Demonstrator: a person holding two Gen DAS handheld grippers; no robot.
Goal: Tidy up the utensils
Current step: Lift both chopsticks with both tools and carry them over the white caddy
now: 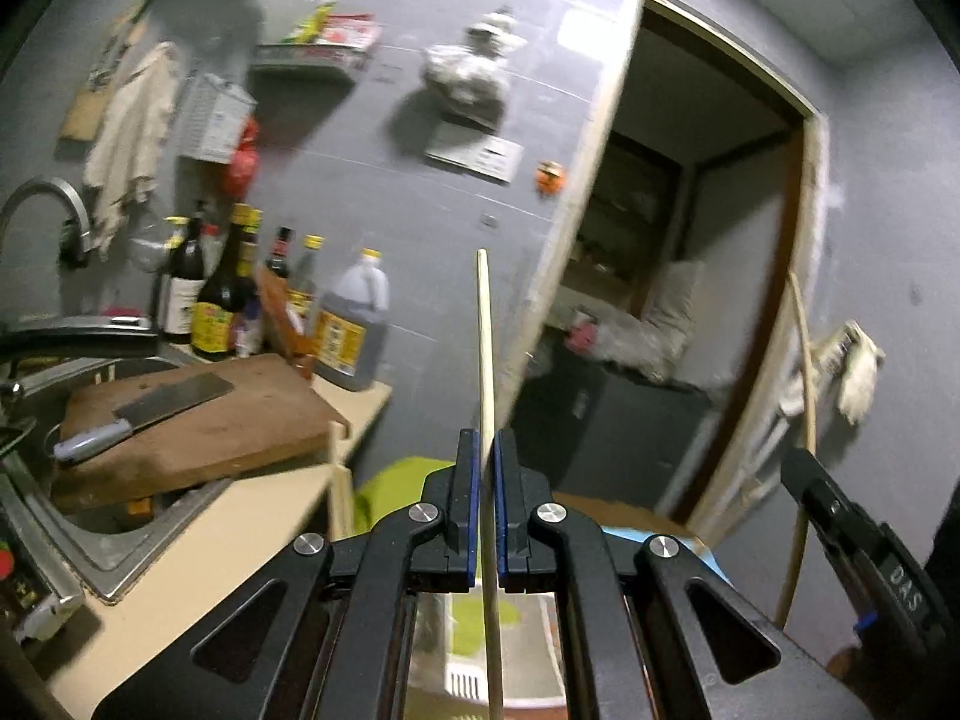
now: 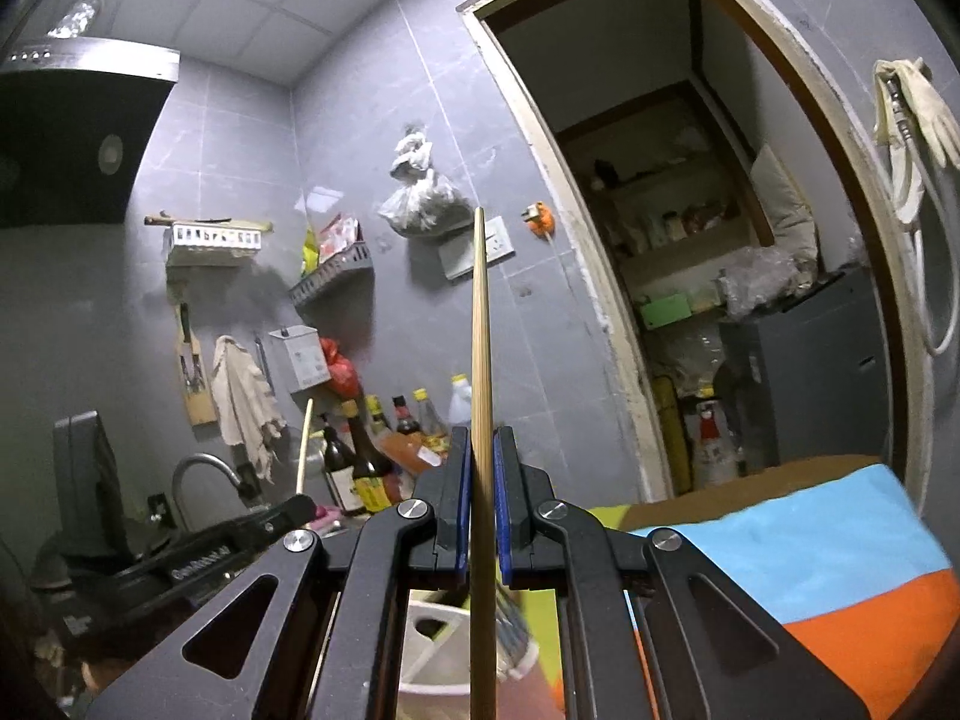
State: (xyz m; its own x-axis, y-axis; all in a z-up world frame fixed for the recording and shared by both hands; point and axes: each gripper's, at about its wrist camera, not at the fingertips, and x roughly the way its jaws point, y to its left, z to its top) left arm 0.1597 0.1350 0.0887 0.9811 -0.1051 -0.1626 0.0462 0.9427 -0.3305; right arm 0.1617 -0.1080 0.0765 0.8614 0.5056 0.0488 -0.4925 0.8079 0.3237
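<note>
Chopsticks in both grippers, one each, about to go in the holder

Chopsticks first: two of them, one per gripper. Left gripper (image 1: 487,450) is clamped tight on a pale chopstick (image 1: 485,330), which runs up between the blue pads and pokes out well past the tips. Right gripper (image 2: 480,450) is pinched shut the same way on a darker bamboo chopstick (image 2: 480,324). Both stick out roughly level, away from the person.

Just under the right gripper you can see a white utensil holder (image 2: 432,654) with a cutout in its wall, and something striped is already in it (too blurry to say what). My guess is that's where they go. To do it well, I'd tip each stick end-down over the opening before letting go, one at a time, so they don't knock each other or catch the rim.

Further out in the left view: one wooden cutting board (image 1: 198,420) over the sink (image 1: 90,546) with one cleaver (image 1: 150,411) lying on it, then a cluster of sauce bottles (image 1: 222,294) by the wall, seven or so, hard to count exactly
</note>
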